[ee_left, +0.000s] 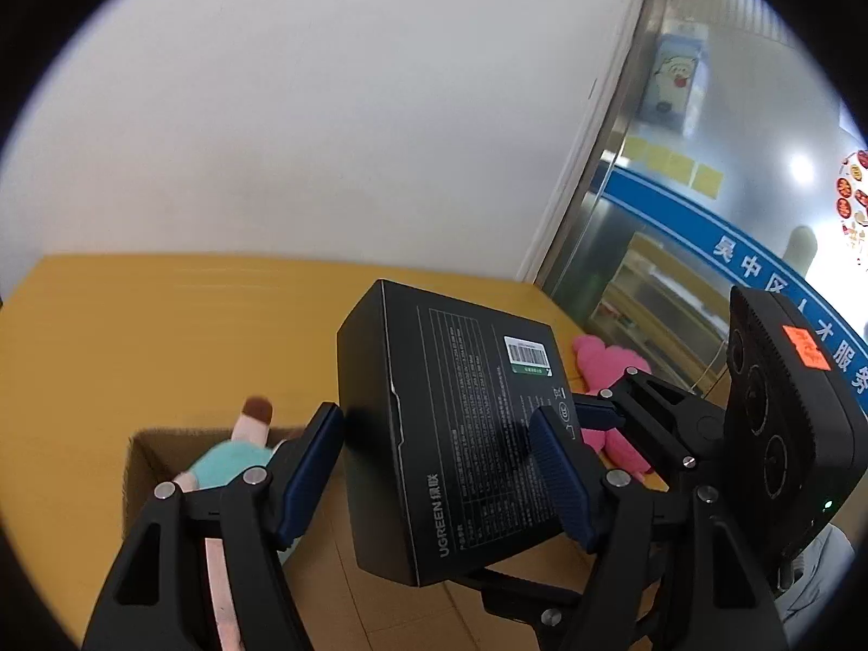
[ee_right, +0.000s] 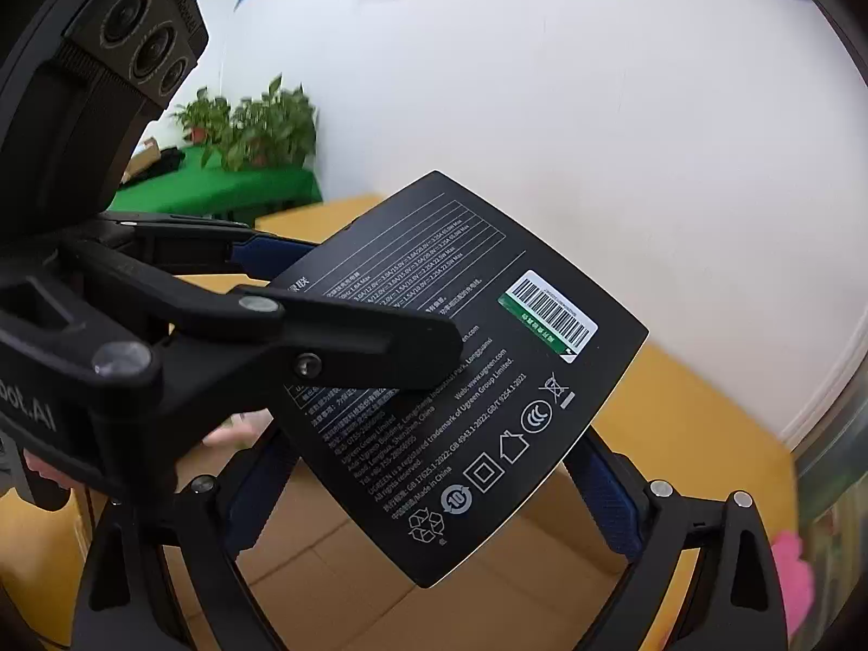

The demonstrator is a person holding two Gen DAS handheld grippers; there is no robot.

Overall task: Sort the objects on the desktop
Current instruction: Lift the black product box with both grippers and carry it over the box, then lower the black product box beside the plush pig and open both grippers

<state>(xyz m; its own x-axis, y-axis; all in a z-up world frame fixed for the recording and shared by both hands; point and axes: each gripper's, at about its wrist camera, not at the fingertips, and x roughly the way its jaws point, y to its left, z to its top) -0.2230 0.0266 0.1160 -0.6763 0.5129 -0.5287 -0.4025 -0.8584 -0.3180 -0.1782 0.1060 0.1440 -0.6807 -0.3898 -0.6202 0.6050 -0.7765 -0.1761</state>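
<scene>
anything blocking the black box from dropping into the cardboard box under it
Nothing visible does. The black box, clamped in the left hand-held gripper, hangs over the open cardboard box, whose floor beneath looks bare. A teal plush toy lies at one end, off to the side.

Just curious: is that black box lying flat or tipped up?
Tipped: the black box is held in the air, tilted, above the cardboard carton.
</scene>
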